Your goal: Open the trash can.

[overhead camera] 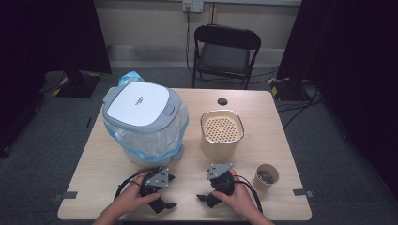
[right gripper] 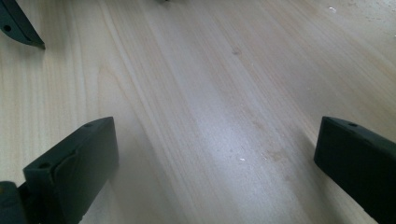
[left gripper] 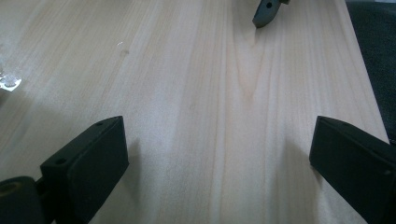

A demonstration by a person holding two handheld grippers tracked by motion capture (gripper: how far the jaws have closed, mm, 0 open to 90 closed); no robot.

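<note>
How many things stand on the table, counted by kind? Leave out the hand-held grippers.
Lidded bin with plastic liner: 1
Beige canister with perforated top: 1
Small paper cup: 1
Total: 3

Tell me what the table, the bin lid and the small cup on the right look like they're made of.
Table: pale wood or wood-look laminate, matte, with visible grain lines.
Bin lid: smooth plastic, probably; white panel in a grey frame with a slight sheen.
Small cup: brown paper or cardboard, it seems; dull, thin rim, something dark inside.
</note>
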